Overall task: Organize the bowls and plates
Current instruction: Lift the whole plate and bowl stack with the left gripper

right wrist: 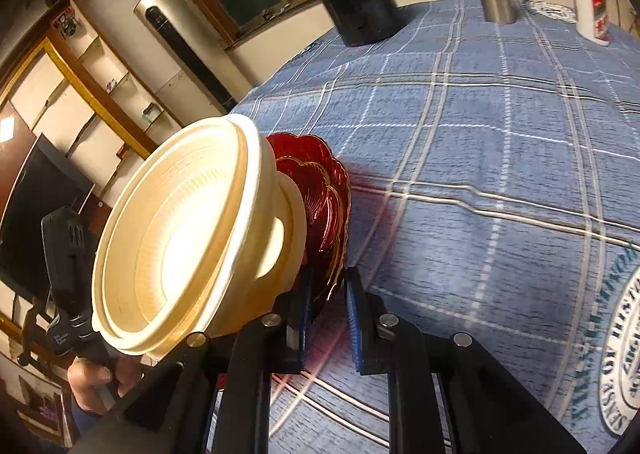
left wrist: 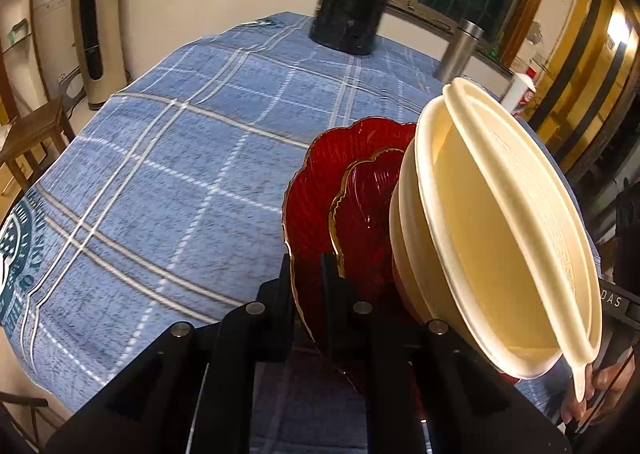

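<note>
A stack is held tilted on edge above the blue plaid tablecloth (left wrist: pixel 180 174). It is a large red scalloped glass plate (left wrist: pixel 320 182), a smaller red plate (left wrist: pixel 368 198) with a gold rim, and nested cream bowls (left wrist: pixel 500 238). My left gripper (left wrist: pixel 306 278) is shut on the rim of the large red plate. In the right wrist view the cream bowls (right wrist: pixel 184 238) lean left against the red plates (right wrist: pixel 328 194). My right gripper (right wrist: pixel 328 294) straddles the red plates' rim, with a small gap at the right finger.
A black cylindrical appliance (left wrist: pixel 348 2) and a steel bottle (left wrist: pixel 460 50) stand at the table's far edge, with a white and red bottle (right wrist: pixel 590 2) near them. A wooden stool (left wrist: pixel 32 134) stands left of the table. Shelves (right wrist: pixel 92 66) line the wall.
</note>
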Demonstrator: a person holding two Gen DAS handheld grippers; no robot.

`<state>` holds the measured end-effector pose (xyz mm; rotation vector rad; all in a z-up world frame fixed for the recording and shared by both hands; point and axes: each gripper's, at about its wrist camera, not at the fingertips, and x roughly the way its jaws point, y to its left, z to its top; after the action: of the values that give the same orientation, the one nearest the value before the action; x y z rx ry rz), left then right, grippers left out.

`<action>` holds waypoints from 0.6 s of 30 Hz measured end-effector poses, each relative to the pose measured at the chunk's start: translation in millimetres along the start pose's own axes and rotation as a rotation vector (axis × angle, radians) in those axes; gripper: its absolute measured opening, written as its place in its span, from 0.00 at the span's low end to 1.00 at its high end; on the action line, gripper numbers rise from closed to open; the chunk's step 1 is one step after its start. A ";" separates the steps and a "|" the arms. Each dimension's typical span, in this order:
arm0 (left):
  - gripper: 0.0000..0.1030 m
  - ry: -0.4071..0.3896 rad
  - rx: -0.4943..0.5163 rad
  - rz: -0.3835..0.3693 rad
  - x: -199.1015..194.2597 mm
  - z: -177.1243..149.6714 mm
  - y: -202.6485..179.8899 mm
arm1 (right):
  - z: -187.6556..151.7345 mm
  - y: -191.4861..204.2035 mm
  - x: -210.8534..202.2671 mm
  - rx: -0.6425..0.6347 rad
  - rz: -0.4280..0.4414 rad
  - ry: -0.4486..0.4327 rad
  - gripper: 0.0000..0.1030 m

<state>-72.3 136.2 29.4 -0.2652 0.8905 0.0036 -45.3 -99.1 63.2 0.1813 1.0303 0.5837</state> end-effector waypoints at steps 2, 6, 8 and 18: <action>0.09 0.004 0.015 -0.013 2.0 1.9 -12.2 | -2.9 -9.3 -10.3 0.016 -0.006 -0.015 0.14; 0.09 0.006 0.063 -0.039 6.1 5.6 -45.0 | -7.9 -29.6 -32.3 0.048 -0.033 -0.049 0.14; 0.09 0.009 0.086 -0.062 9.6 8.0 -62.5 | -10.7 -40.5 -46.8 0.057 -0.060 -0.075 0.14; 0.09 0.071 0.174 -0.130 31.1 13.6 -140.6 | -23.8 -101.6 -104.8 0.155 -0.132 -0.184 0.14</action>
<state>-26.4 0.0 45.6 -0.1613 0.9365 -0.2040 -67.5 -243.1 88.5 0.2953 0.9008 0.3601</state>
